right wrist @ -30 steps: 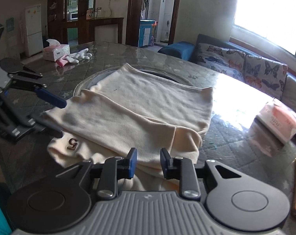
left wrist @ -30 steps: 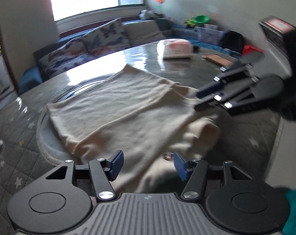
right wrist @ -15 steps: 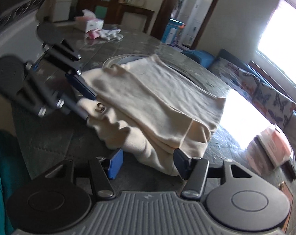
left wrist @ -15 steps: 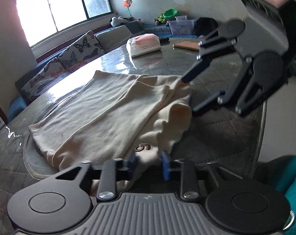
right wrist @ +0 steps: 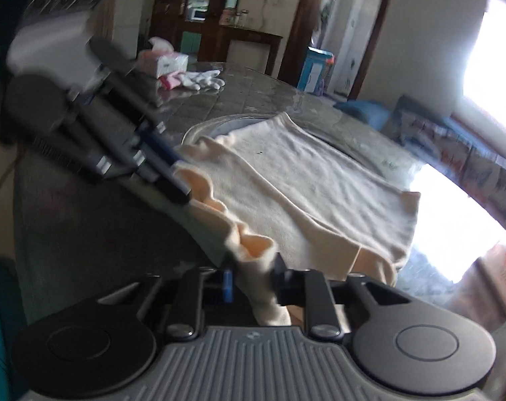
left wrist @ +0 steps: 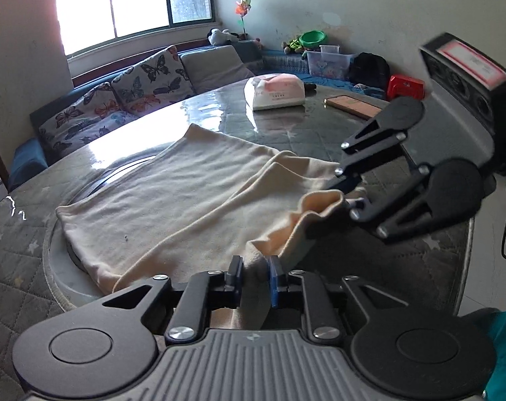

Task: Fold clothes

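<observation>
A cream garment lies partly folded on the round glass-topped table; it also shows in the right wrist view. My left gripper is shut on the garment's near edge and lifts it. My right gripper is shut on another part of that near edge. In the left wrist view the right gripper holds raised cloth at the right. In the right wrist view the left gripper holds cloth at the left. The edge hangs between them above the table.
A pink-and-white tissue pack and a wooden board lie at the table's far side. A tissue box and white gloves lie at another edge. A sofa with butterfly cushions stands behind under the window.
Both grippers have closed on the garment's near edge and lifted it off the table. The right gripper was open half a second ago.
</observation>
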A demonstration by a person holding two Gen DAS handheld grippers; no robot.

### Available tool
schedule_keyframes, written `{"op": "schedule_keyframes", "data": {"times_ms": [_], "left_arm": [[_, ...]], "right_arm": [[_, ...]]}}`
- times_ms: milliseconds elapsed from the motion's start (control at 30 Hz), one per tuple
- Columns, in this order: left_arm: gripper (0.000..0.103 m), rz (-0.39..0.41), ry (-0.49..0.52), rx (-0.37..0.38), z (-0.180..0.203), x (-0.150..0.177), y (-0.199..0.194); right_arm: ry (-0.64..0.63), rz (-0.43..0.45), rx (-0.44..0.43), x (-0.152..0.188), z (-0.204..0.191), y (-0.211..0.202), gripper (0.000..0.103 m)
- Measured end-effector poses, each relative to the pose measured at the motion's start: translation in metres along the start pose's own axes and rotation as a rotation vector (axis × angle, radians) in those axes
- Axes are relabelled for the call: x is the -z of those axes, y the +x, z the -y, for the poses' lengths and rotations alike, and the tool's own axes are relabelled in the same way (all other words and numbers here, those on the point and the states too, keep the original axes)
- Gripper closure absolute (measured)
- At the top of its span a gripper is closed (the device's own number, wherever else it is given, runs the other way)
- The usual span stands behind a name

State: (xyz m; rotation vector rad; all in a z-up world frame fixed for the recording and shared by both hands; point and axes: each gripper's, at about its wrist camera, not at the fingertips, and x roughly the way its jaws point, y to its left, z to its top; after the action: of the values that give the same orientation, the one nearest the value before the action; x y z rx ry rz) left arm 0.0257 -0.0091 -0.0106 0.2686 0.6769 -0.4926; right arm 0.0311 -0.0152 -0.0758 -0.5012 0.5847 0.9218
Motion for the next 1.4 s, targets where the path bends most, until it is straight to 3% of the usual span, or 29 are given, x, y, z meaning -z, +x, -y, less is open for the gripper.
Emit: {"op": "schedule_keyframes", "data": {"times_ms": [67,133,333,367,433,533,833,1033,1167,1400], "left_arm": [[0.074,-0.005,0.003,-0.007,0.001,0.005,-0.003],[0.053,-0.009,0.004,-0.022,0.003,0.010,-0.005],[0.049,-0.025,0.043,-0.072,0.009,0.021,-0.004],[0.050,-0.028,0.052,-0.082,0.009,0.022,-0.002],[0.077,-0.030,0.054,-0.084,0.007,0.023,-0.001],[0.094,-0.027,0.038,-0.065,0.002,0.024,-0.004],[0.098,0.009,0.060,-0.028,0.017,0.030,-0.045],[0.098,0.007,0.063,0.030,0.038,0.046,-0.090],[0.098,0.023,0.044,0.031,0.044,0.052,-0.111],[0.098,0.069,0.036,-0.001,0.027,0.035,-0.106]], "right_arm": [[0.041,0.002,-0.021,-0.002,0.006,0.000,0.090],[0.086,0.001,-0.040,-0.004,0.012,0.000,0.092],[0.126,0.005,-0.050,-0.006,0.017,0.002,0.093],[0.130,0.005,-0.049,-0.006,0.017,0.002,0.094],[0.129,0.009,-0.042,-0.005,0.014,0.000,0.095],[0.124,0.021,-0.036,-0.004,0.008,-0.006,0.096],[0.079,0.052,-0.057,-0.004,-0.017,-0.043,0.097],[0.050,0.053,-0.132,-0.005,-0.049,-0.086,0.097],[0.024,0.051,-0.171,-0.008,-0.066,-0.107,0.097],[0.045,0.067,-0.140,-0.024,-0.057,-0.105,0.097]]}}
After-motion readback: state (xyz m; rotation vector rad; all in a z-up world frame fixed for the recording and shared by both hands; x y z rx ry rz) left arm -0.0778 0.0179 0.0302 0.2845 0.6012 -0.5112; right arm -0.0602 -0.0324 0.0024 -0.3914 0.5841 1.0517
